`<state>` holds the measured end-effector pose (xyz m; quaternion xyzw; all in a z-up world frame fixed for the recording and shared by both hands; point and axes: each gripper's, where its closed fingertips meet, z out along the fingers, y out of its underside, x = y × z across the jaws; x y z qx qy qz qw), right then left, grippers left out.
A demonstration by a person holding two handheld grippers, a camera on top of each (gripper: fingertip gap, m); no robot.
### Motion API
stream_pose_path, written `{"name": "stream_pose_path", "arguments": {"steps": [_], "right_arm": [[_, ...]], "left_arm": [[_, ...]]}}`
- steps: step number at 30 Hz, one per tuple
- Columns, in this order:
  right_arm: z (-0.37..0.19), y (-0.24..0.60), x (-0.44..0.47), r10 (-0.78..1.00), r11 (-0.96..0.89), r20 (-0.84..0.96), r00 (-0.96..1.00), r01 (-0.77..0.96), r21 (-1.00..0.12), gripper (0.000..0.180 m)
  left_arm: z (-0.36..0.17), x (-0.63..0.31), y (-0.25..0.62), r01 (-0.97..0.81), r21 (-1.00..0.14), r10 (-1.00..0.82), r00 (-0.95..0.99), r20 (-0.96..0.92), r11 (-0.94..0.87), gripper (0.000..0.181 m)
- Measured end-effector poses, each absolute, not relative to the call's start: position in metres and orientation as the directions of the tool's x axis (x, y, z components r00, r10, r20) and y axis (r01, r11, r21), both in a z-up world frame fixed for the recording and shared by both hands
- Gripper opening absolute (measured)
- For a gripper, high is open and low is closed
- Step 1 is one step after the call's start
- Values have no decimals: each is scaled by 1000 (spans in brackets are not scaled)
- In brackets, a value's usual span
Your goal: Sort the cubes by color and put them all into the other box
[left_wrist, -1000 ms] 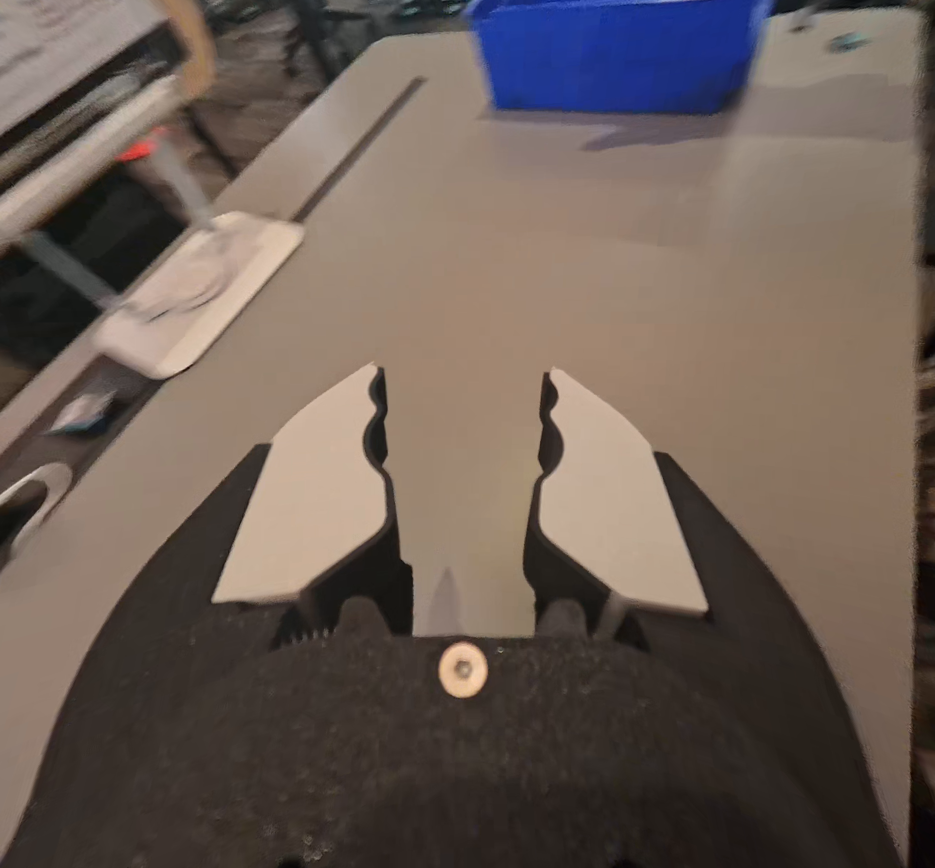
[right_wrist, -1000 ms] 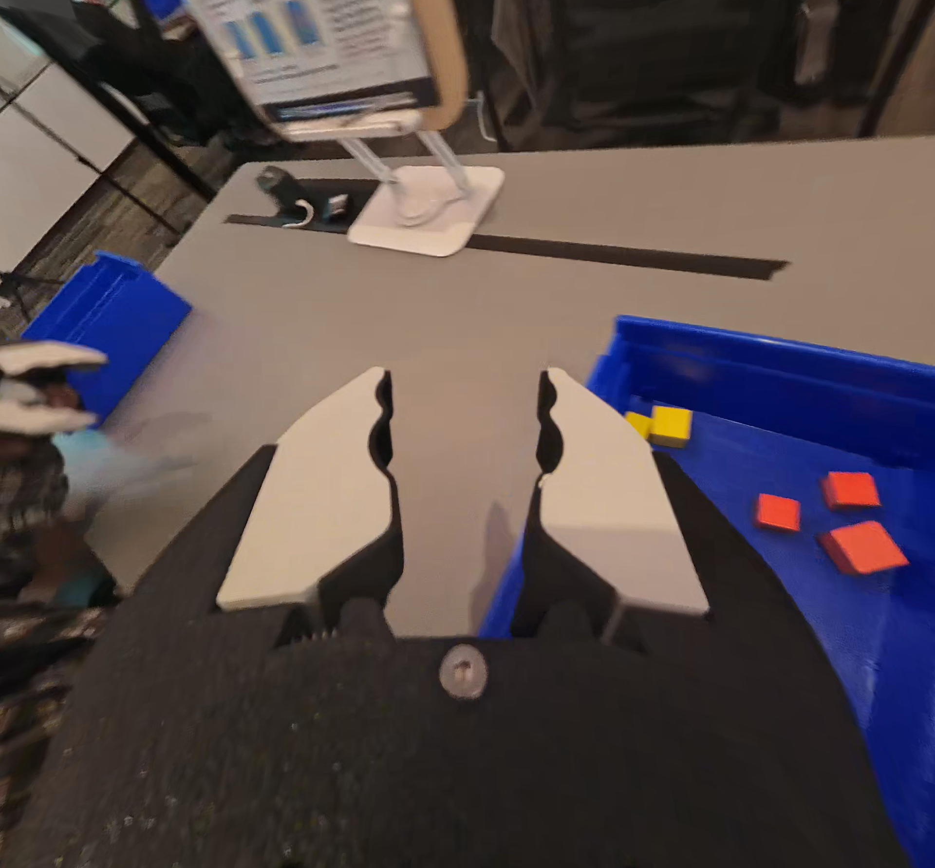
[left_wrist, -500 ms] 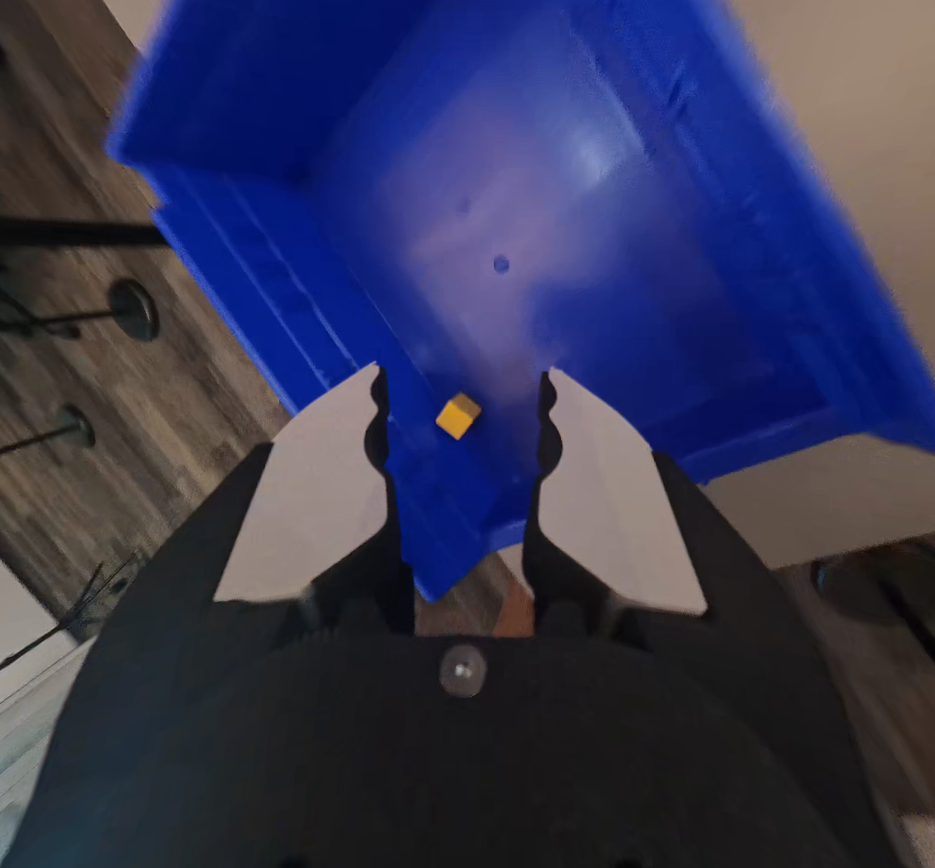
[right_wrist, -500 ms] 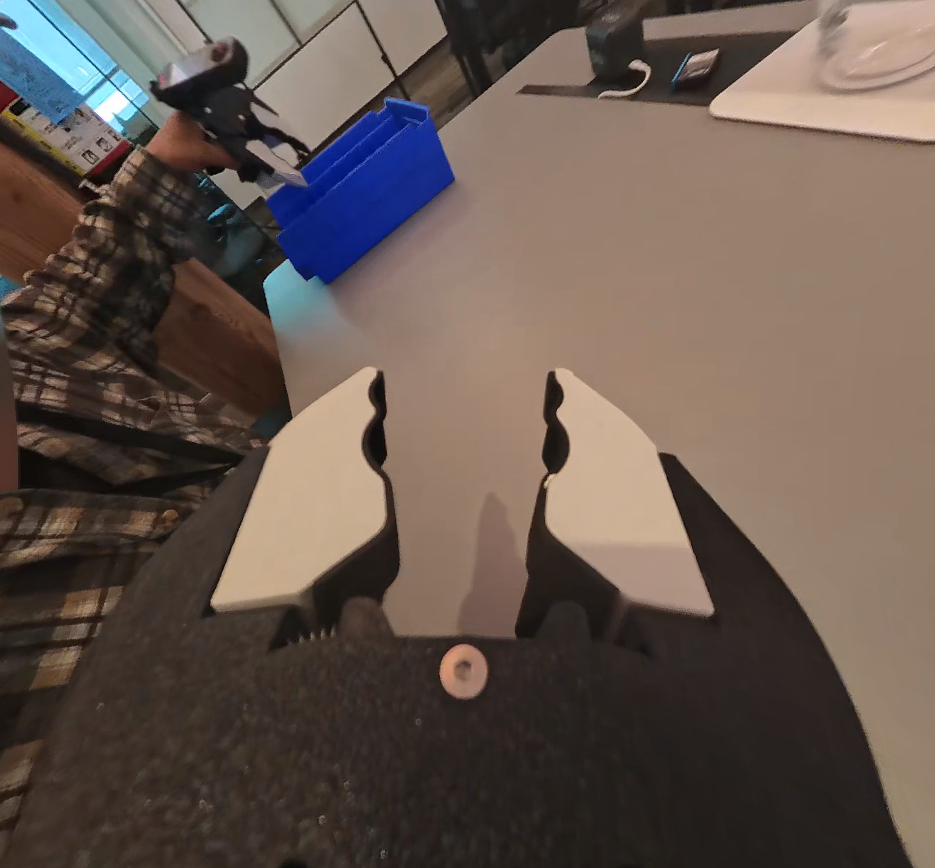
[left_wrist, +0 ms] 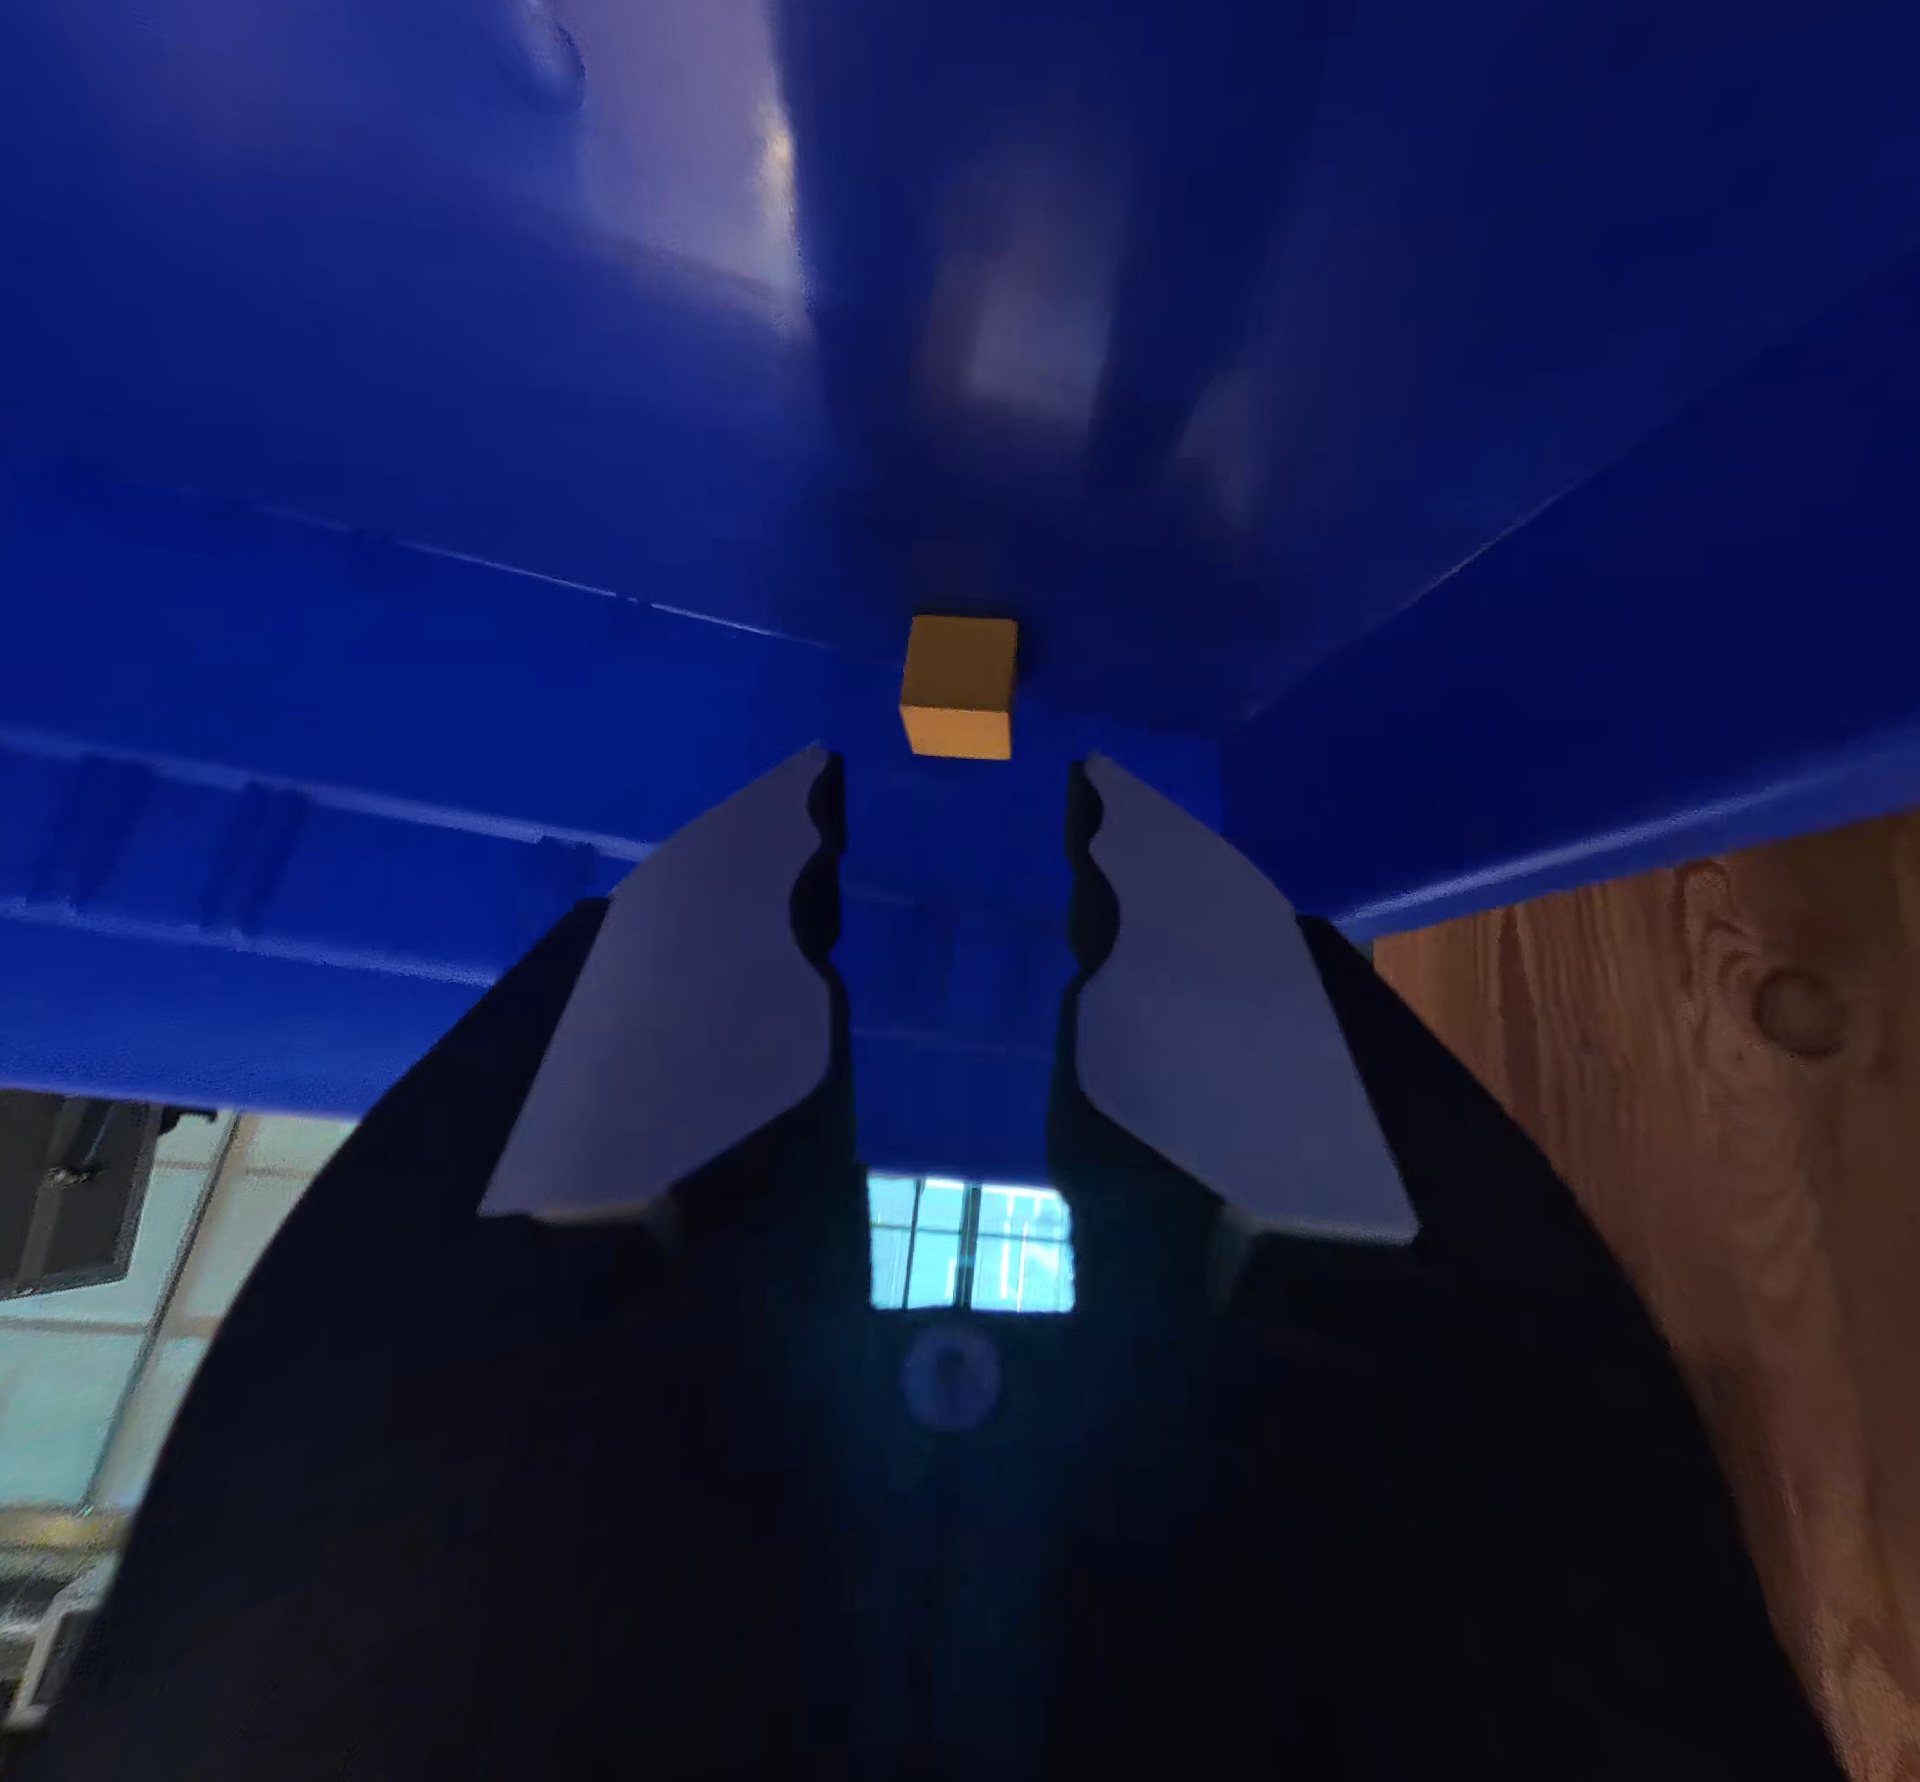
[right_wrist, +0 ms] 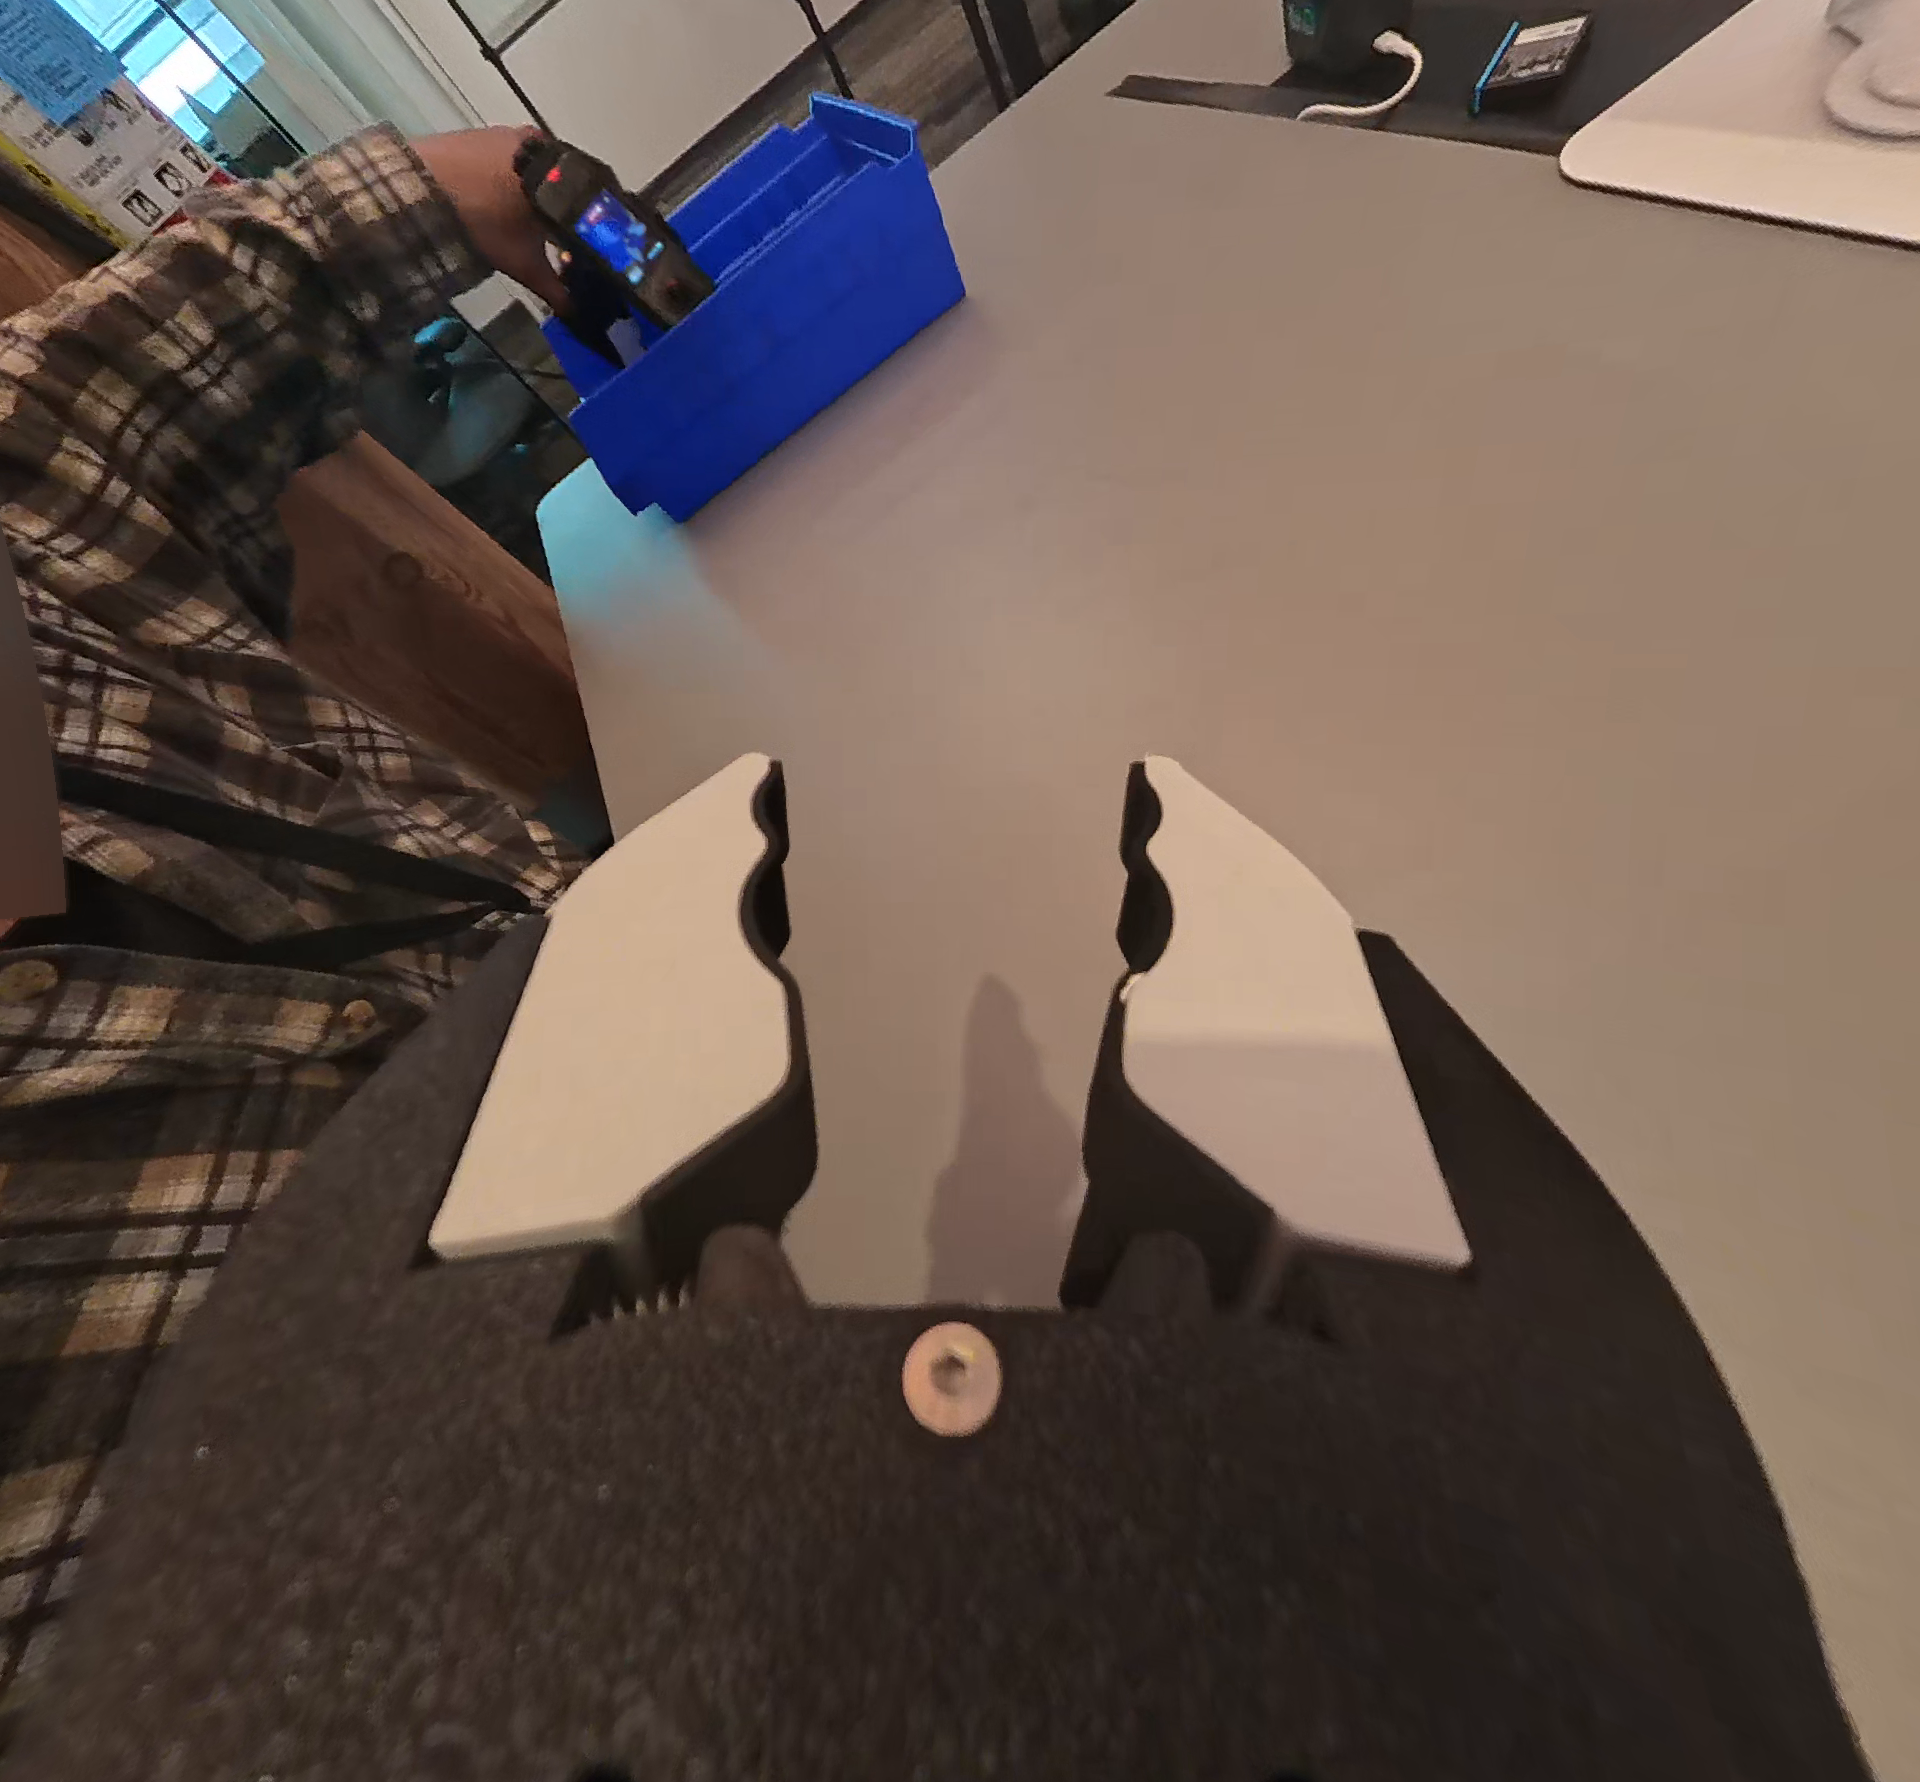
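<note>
Small yellow cube (left_wrist: 957,685) lies mid-frame inside the blue plastic box (left_wrist: 416,382), just ahead of the spread, empty left gripper (left_wrist: 954,771); right gripper (right_wrist: 954,787), also spread, hovers over the bare grey table (right_wrist: 1351,537).

We are seeing a deep blue box (left_wrist: 416,330) holding one yellow-orange cube (left_wrist: 958,685). On the far left we are seeing a brown, cream and black plaid sleeve (right_wrist: 208,361), beside a plain grey table (right_wrist: 1351,537) carrying a white tray (right_wrist: 1745,143).

Grey table (right_wrist: 1351,537), bright window (right_wrist: 156,39)
</note>
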<state>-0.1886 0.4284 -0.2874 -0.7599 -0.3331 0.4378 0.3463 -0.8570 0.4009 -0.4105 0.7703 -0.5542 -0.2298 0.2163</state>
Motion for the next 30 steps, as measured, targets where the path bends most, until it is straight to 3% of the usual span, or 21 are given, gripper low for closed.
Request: {"name": "stream_pose_path", "arguments": {"steps": [6, 8, 9, 11, 15, 18, 22, 24, 26, 30], "right_arm": [[-283, 427, -192, 816, -530, -416, 402, 229, -817, 62], [-280, 427, -193, 819, -523, -408, 404, 234, -819, 62], [-278, 428, -193, 821, -520, -404, 403, 235, -821, 62], [-276, 427, -195, 825, -515, -400, 399, 239, -824, 62], [-274, 426, -197, 832, -507, -391, 395, 252, -824, 61], [-272, 431, -196, 826, -510, -396, 401, 232, -828, 61], [-265, 445, -201, 799, -545, -467, 380, 128, -829, 61], [-265, 453, -211, 771, -592, -541, 337, 65, -803, 63], [-264, 459, -229, 727, -663, -645, 236, -6, -749, 63], [-255, 466, -274, 585, -811, -811, -27, -55, -583, 63]], "left_arm": [[-428, -869, 399, -717, 651, -959, 279, -59, -249, 39], [-435, -871, 396, -712, 660, -958, 285, -38, -238, 35], [-437, -870, 393, -709, 666, -954, 300, -14, -233, 24], [-437, -871, 391, -690, 688, -950, 313, 3, -225, 22], [-418, -869, 404, -710, 624, -931, 354, -86, -327, 22], [-382, -859, 428, -759, 410, -863, 450, -230, -505, 22], [-315, -811, 475, -785, -135, -698, 604, -384, -605, 22], [-275, -758, 495, -741, -436, -639, 666, -385, -510, 22], [-241, -693, 504, -674, -648, -626, 687, -370, -356, 22], [-209, -547, 494, -550, -833, -690, 625, -364, -59, 22]]}}
